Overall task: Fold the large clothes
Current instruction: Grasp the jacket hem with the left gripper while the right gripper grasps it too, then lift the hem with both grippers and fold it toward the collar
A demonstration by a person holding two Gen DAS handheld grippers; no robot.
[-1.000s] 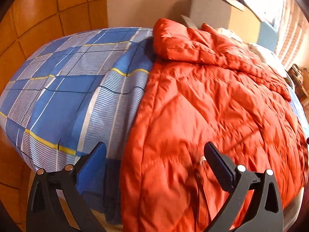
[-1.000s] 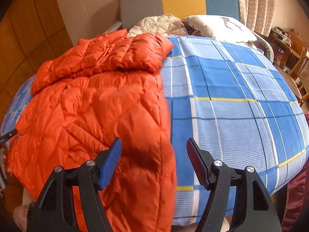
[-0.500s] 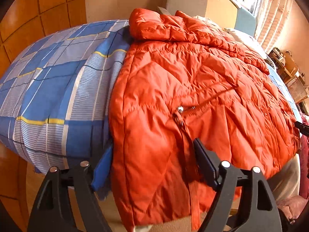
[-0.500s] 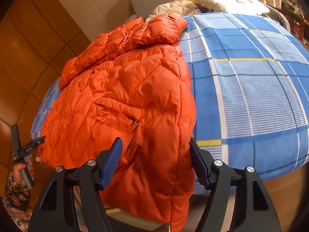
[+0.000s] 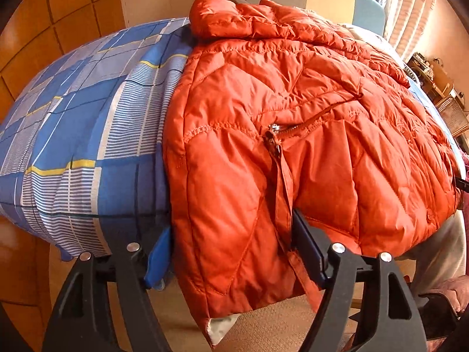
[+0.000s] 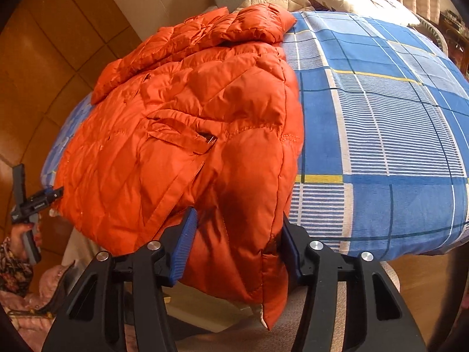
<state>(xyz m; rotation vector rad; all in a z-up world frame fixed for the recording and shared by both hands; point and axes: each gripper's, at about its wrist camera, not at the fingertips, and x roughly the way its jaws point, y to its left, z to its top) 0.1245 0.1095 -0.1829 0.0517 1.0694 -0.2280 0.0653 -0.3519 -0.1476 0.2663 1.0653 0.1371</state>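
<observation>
Since 1 second ago both grippers have advanced onto the jacket (image 5: pixel 293 123) hem: left gripper (image 5: pixel 231 252) narrowed to straddle 1 corner, right gripper (image 6: pixel 237 249) closing around the other.

jacket (image 5: pixel 293 146): orange quilted puffer cloth, slight sheen | zip (image 5: pixel 275 135): shiny metal | bedsheet (image 5: pixel 88 123): matt woven blue check cloth | tongs (image 6: pixel 234 246): matt black plastic, ribbed blue pads (image 6: pixel 183 246) | floor (image 6: pixel 35 67): glossy wood

Left hand-held gripper (image 5: pixel 231 246) wide apart, right hand-held gripper (image 6: pixel 236 246) closing, both angled down
</observation>
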